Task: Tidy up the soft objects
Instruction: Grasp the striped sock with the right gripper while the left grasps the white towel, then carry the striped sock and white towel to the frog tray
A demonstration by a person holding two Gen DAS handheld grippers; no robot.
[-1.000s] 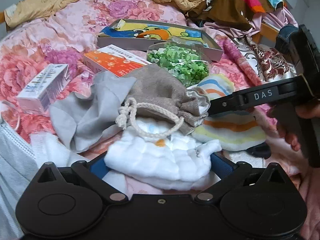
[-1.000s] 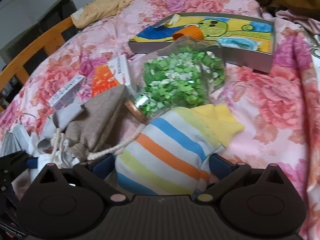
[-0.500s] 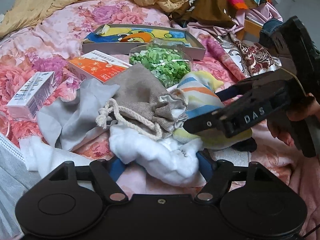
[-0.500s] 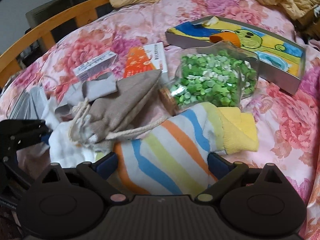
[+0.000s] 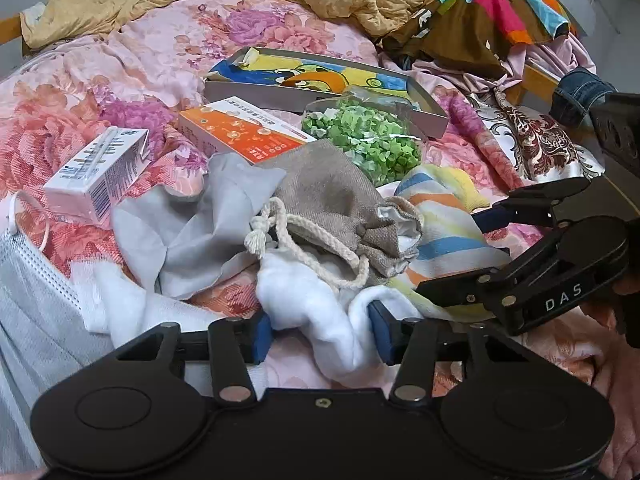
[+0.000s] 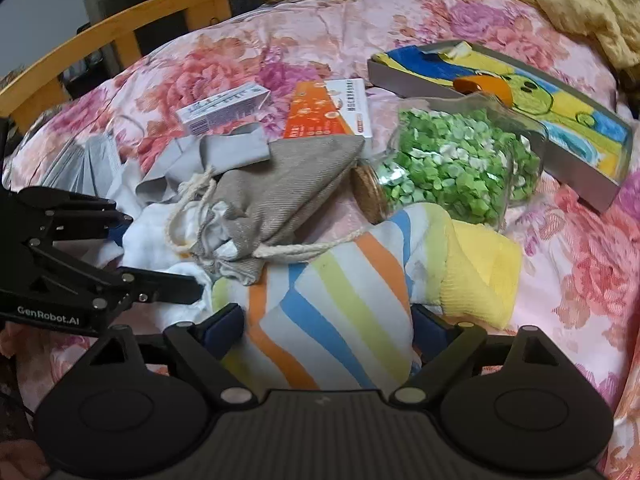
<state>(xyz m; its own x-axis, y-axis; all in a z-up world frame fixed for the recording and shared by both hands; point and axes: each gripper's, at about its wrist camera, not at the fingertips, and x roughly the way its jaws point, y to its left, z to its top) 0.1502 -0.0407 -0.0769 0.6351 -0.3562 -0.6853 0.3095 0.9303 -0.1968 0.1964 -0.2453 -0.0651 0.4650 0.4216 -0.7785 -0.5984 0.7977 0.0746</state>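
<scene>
A white fluffy cloth (image 5: 312, 312) lies bunched on the flowered bedspread. My left gripper (image 5: 320, 332) is closing on it, and both blue pads press into its folds. A striped sock (image 6: 340, 300) with a yellow cuff fills my right gripper (image 6: 328, 326). Those jaws stand wide and are closing, with the pads touching the sock's two sides. A beige drawstring pouch (image 5: 332, 196) rests on the white cloth, its cord draped over the sock. To its left sits a crumpled grey cloth (image 5: 192, 232).
A corked jar of green paper bits (image 6: 460, 168) lies behind the sock. An orange box (image 5: 240, 132), a white box (image 5: 96, 168) and a grey tray (image 5: 436, 120) with a painted picture sit farther back. At the left lies a face mask (image 5: 32, 288); a wooden bed rail (image 6: 100, 40) runs beyond.
The left jaws have narrowed a lot and squeezed the white cloth into a bunch. The right gripper has rolled and shifted across the bed, its jaws narrowing slightly around the sock.
</scene>
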